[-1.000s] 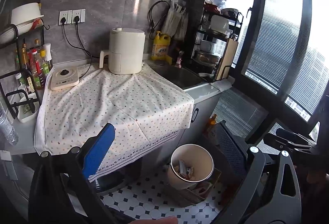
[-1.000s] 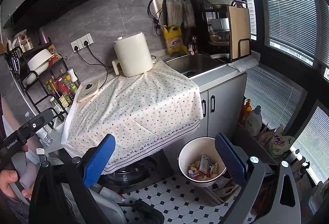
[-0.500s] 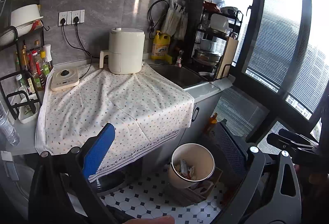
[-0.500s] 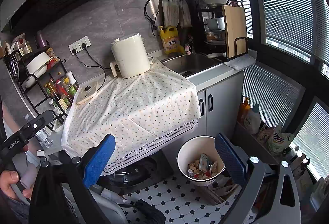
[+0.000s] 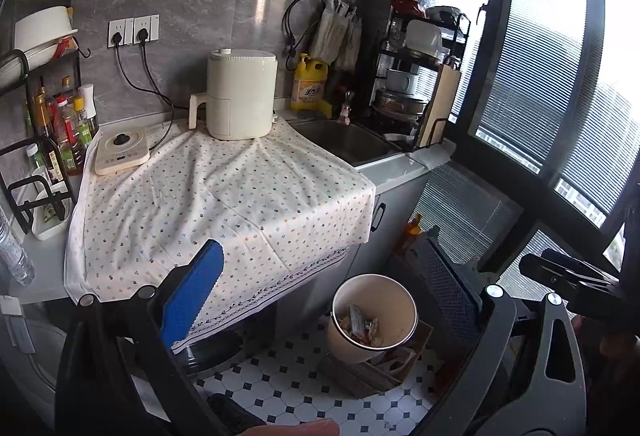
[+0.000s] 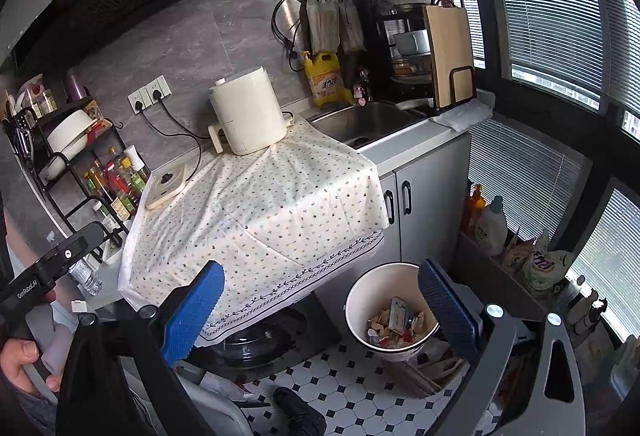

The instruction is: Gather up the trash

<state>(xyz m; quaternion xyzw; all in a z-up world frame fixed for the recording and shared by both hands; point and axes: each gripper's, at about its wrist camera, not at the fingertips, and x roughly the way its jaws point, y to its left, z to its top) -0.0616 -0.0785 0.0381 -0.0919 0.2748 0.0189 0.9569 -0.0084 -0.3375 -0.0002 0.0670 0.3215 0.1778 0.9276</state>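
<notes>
The trash, a heap of crumpled wrappers and scraps, lies inside a white bin that stands on the black-and-white tiled floor, near the foot of the grey cabinet. In the left wrist view the same bin sits low and right of centre, with the wrappers showing at its bottom.

The right gripper hangs above the floor with its blue-padded fingers spread wide and nothing between them; the right-hand pad overlaps the bin's near rim in the picture, though whether it touches is not clear. The left gripper is likewise spread wide and empty, its left pad seen against the hanging edge of the cloth.

That dotted white cloth drapes over the counter and down its near side, just left of the bin. On the cloth's far edge stands a cream appliance, and a flat cream hob rests on its left corner. To the right of the cloth is a steel sink, with a yellow detergent bottle behind it and a wooden cutting board upright in a black rack. At the far left a black shelf holds sauce bottles. A hand grips the other tool's handle at the left edge of the right wrist view.
</notes>
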